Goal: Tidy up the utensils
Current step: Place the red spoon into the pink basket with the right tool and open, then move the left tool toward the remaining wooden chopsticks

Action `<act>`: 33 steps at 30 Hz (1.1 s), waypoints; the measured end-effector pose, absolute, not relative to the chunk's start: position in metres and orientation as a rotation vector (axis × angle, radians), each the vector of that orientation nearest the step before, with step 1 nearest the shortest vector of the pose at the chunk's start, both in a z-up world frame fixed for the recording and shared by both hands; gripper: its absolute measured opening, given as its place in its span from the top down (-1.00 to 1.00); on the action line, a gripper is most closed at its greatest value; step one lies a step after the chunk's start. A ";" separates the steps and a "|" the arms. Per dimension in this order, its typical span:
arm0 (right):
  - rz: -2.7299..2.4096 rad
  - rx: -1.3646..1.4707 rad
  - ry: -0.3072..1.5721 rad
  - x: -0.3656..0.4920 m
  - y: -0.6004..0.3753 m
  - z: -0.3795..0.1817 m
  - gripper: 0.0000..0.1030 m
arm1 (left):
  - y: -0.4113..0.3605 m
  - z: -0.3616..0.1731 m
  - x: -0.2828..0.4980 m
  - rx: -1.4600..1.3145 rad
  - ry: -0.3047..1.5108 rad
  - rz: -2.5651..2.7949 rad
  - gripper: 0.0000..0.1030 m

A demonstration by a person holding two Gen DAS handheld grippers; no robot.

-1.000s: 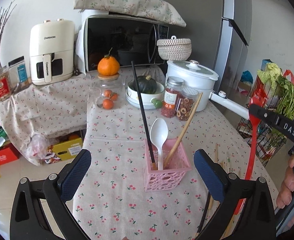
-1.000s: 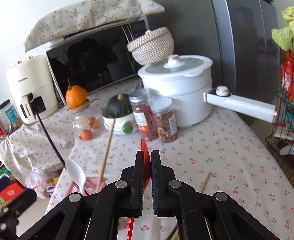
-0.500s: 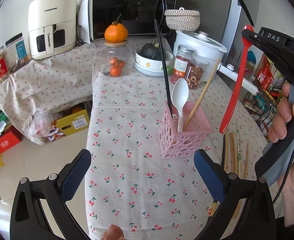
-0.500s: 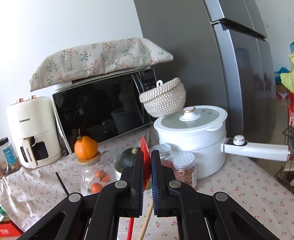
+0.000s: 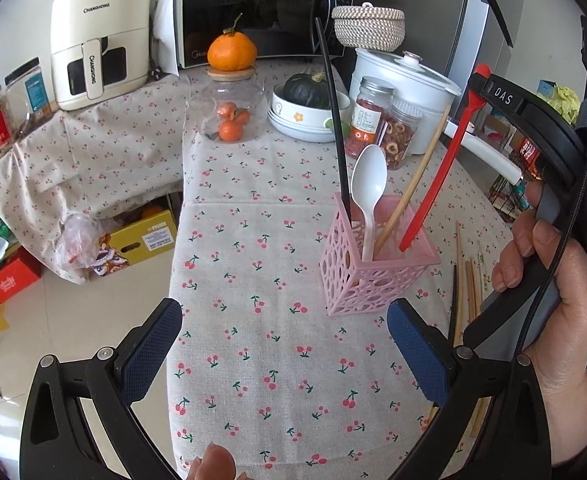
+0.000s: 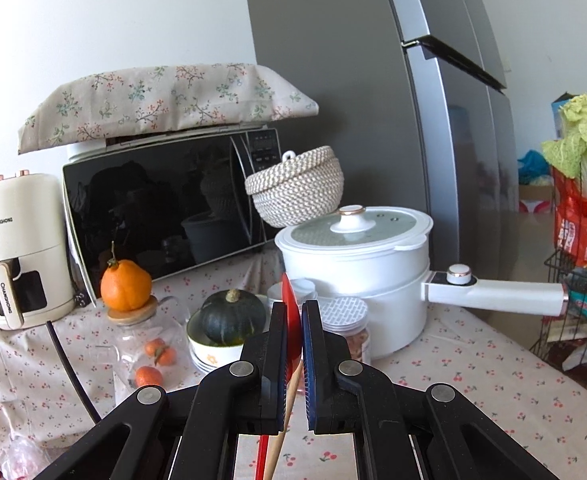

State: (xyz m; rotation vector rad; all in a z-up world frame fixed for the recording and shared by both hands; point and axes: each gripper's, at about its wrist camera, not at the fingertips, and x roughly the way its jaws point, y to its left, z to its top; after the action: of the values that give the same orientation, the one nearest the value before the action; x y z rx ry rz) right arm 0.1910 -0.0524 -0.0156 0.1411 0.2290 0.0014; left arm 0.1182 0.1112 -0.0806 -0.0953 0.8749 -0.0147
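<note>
Over the pink basket, my right tongs, pinching the red spoon, have just dipped its tip inside, and my left tongs gape wide, so I can let go soon

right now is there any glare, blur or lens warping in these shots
Left wrist view: strong fisheye bending at the edges, dark vignette corners, sharp pink basket. Right wrist view: the microwave door mirrors the room, daylight sheen on the fridge, the red utensil between the near gripper fingers is slightly soft.
</note>
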 end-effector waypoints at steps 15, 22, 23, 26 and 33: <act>0.095 0.220 0.303 0.164 -0.083 0.008 -0.74 | 0.098 -0.070 0.112 -0.086 0.845 -0.029 -1.00; 0.087 0.166 0.400 0.150 -0.106 0.014 -0.97 | 0.085 -0.067 0.107 -0.100 0.852 -0.058 -1.00; 0.091 0.151 0.417 0.148 -0.108 0.013 -1.00 | 0.083 -0.067 0.106 -0.101 0.847 -0.064 -1.00; 0.062 0.071 0.491 0.143 -0.115 0.009 -1.00 | 0.074 -0.065 0.101 -0.085 0.811 -0.066 -1.00; 0.065 0.114 0.701 0.135 -0.157 -0.010 -1.00 | 0.038 -0.063 0.095 -0.006 0.825 -0.132 -1.00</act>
State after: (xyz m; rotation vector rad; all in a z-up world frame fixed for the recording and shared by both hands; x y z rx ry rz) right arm 0.1353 -0.1569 -0.0105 0.1144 0.7011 0.0646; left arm 0.0945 0.0383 -0.0634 -0.0065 0.8248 -0.1316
